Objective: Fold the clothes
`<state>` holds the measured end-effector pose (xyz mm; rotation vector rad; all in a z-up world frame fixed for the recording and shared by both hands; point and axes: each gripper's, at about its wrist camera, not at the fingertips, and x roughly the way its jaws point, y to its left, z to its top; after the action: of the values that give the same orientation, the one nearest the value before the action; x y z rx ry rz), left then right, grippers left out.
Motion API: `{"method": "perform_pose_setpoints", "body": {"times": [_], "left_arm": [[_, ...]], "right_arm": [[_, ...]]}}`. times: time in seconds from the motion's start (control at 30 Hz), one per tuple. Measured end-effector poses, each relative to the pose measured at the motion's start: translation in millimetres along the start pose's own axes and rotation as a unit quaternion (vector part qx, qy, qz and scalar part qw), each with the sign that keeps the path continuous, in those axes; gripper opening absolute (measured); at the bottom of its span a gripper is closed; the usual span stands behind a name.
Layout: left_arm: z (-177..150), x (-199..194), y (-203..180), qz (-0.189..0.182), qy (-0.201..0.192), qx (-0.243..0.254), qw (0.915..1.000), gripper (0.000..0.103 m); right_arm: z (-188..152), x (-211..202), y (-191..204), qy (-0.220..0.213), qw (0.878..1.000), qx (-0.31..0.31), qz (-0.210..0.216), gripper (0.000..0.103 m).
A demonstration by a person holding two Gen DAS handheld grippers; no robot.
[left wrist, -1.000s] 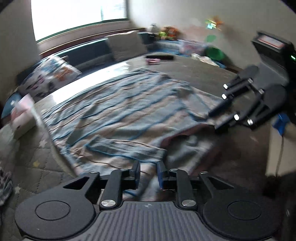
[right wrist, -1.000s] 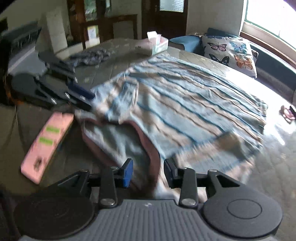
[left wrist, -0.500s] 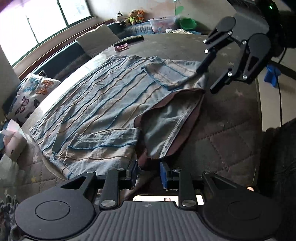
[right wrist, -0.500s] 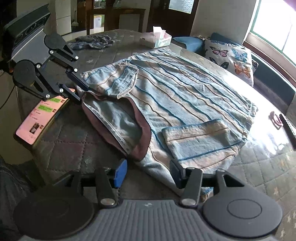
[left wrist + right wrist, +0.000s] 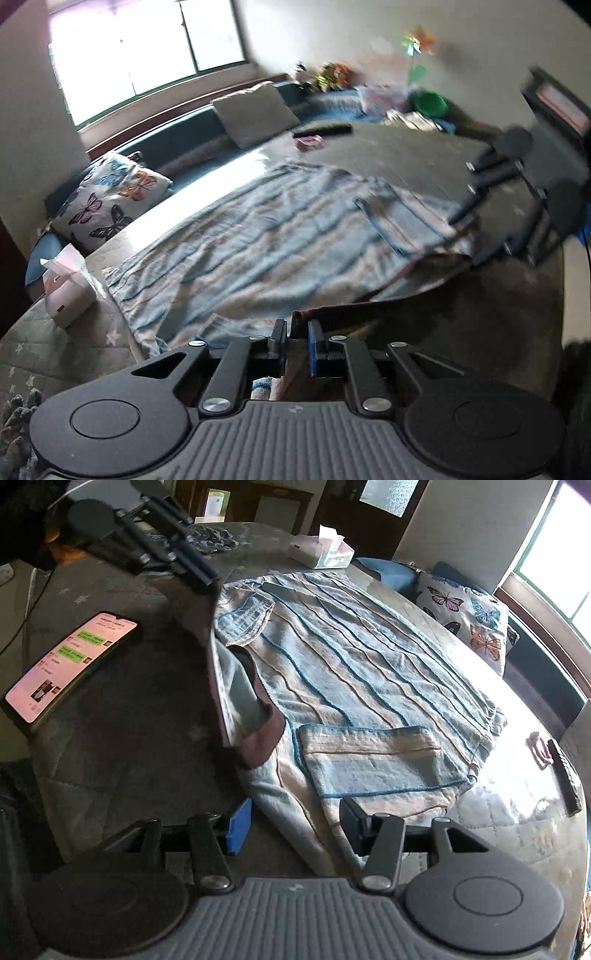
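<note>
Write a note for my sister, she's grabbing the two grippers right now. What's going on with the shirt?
Left gripper: jaws have just been closing; now pinching the brown collar edge of the striped shirt.
Right gripper: open, straddling the shirt's near shoulder edge, pads not pressing.
Shirt: spread on the quilted table, both short sleeves already folded in over the body.
Nearby: phone with its screen lit, tissue box.
Left to do: close the right gripper on the shoulder, then probably fold the collar end toward the hem.
</note>
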<state>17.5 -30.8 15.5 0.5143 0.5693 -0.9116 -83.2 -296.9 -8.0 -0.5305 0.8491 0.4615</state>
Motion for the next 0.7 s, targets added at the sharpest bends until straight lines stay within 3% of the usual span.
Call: {"method": "perform_pose_setpoints", "body": {"times": [0.1,0.27,0.43,0.7], "left_arm": [[3.2,4.8,7.5,-0.002,0.0,-0.015,0.9999,0.013],[-7.1,8.1,4.2,-0.01,0.02,-0.007,0.9997,0.015],[-21.4,3.1,-7.8,-0.005,0.03,0.016,0.9994,0.018],[-36.8,-2.1,-19.6,0.009,0.041,0.042,0.9982,0.021]], "right_arm": [[-0.2,3.0,-8.3,0.003,1.0,0.01,-0.008,0.04],[0.4,3.9,-29.9,0.0,0.999,0.053,-0.006,0.013],[6.2,0.2,-44.4,-0.019,0.995,0.095,-0.003,0.007],[16.5,-4.6,-55.3,-0.042,0.991,0.124,-0.017,0.006]]}}
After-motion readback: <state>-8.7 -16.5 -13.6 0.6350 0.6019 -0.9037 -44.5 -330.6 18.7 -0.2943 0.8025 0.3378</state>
